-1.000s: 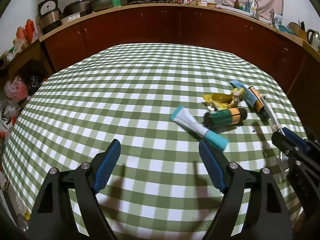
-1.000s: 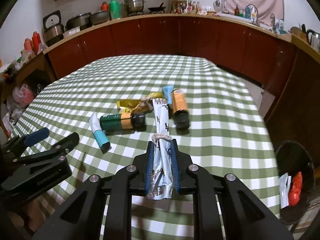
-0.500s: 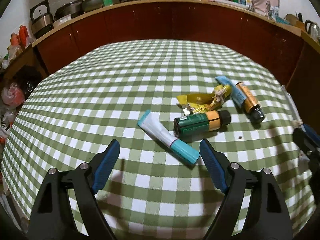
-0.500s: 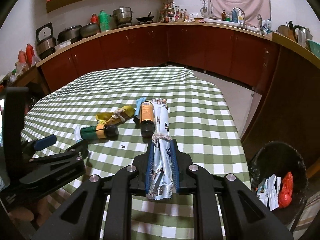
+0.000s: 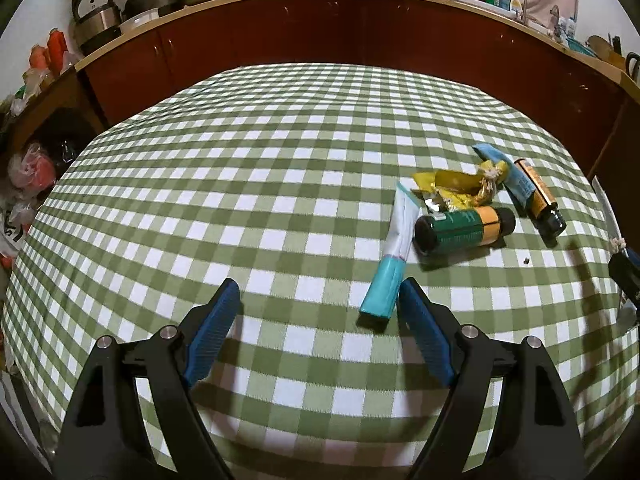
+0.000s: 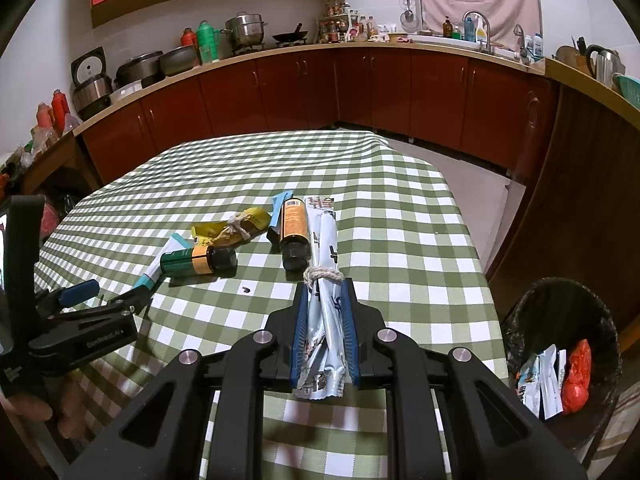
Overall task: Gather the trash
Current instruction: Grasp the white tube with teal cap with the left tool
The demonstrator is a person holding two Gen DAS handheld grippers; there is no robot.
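My left gripper point(image 5: 319, 296) is open, low over the green checked table point(image 5: 260, 200). A white tube with a teal end point(image 5: 390, 256) lies just inside its right finger, untouched. Behind the tube lie a green and orange bottle point(image 5: 464, 226), a knotted yellow wrapper point(image 5: 456, 188), a blue packet point(image 5: 494, 160) and an amber bottle point(image 5: 538, 196). My right gripper point(image 6: 325, 292) is shut on a long silver wrapper tied with string point(image 6: 326, 240), held above the table near its right edge. The right wrist view also shows the left gripper point(image 6: 116, 294) beside the tube point(image 6: 160, 264).
A bin lined with a black bag point(image 6: 560, 344) stands on the floor to the right of the table, with wrappers inside. Dark red cabinets and a worktop with pots point(image 6: 244, 30) run behind. Bags point(image 5: 28, 172) sit on the floor at the left.
My left gripper has closed in on the tube, which now lies by its right finger. The right gripper, still holding the silver wrapper, has shifted right, bringing the bin into fuller view.
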